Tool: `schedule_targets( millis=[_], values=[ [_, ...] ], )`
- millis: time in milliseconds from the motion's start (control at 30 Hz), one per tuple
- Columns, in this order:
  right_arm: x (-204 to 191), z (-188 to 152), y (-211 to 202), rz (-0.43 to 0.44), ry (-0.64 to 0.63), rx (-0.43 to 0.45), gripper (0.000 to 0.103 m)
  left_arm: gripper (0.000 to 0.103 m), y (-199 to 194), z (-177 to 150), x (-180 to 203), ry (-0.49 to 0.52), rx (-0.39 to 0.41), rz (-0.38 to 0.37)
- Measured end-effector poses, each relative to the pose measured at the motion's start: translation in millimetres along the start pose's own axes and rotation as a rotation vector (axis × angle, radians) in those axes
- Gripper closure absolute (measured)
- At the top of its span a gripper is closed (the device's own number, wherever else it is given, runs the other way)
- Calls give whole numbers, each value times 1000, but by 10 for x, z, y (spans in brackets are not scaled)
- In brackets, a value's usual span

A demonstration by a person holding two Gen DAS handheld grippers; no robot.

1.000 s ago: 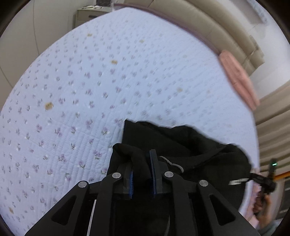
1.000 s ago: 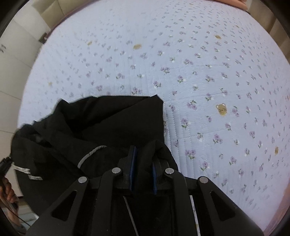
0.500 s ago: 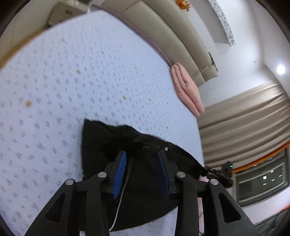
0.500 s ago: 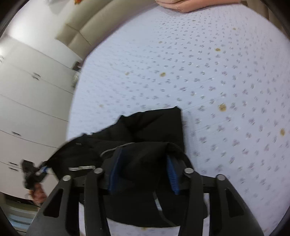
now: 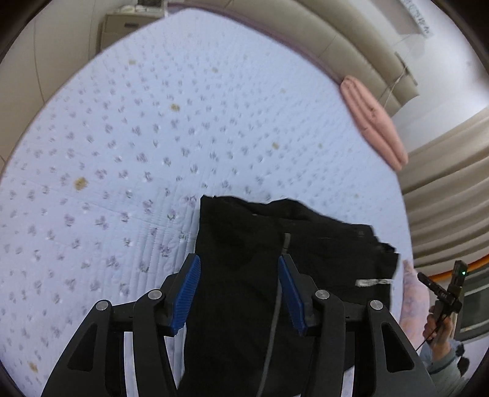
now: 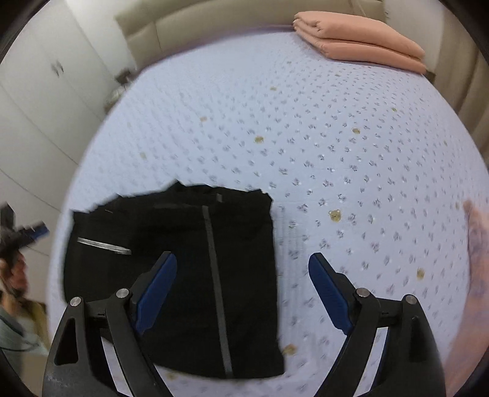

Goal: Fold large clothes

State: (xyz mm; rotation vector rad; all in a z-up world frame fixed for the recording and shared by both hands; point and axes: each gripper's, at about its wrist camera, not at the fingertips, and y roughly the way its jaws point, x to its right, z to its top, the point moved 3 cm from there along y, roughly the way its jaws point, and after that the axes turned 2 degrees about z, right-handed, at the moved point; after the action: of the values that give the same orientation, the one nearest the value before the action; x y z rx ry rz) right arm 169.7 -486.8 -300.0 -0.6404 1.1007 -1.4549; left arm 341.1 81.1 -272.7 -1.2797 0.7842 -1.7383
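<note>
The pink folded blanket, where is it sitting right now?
The pink folded blanket lies at the far edge of the bed, against the beige headboard. In the right wrist view it is upper right, well beyond the black jacket.

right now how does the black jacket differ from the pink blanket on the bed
The black jacket lies near the bed's front edge, spread in a flat, broad layer; the pink blanket sits at the far end by the headboard, folded into a thick stack. The jacket shows a grey zipper; the blanket is plain. Both rest on the floral quilt.
</note>
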Motion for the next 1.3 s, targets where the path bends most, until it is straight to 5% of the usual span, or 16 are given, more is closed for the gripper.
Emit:
schedule_targets(
  millis=[500,533,600,667,733,967,1100,1200,1300],
  values=[
    [304,309,1208,146,28,-118,15,48,933,206,-291,-59,-171,-129],
    [291,304,1243,155,27,-120,21,48,983,206,-276,-61,-182,-139],
    [224,288,1280,190,16,-125,53,51,986,206,-215,-48,-149,-144],
    [93,251,1238,130,-48,-107,80,83,905,180,-86,20,-104,-101],
    [-12,202,1135,91,-90,-78,86,91,733,123,29,64,-38,-53],
    [-120,220,260,-78,-91,120,91,93,-195,111,199,67,176,-80],
    [-288,534,-9,-189,-173,207,92,93,-436,498,495,102,294,-35],
    [-297,937,225,-228,-156,218,92,92,-164,803,482,87,295,34],
    [-243,1088,819,-255,-130,119,92,92,467,910,304,51,178,151]
  ],
)
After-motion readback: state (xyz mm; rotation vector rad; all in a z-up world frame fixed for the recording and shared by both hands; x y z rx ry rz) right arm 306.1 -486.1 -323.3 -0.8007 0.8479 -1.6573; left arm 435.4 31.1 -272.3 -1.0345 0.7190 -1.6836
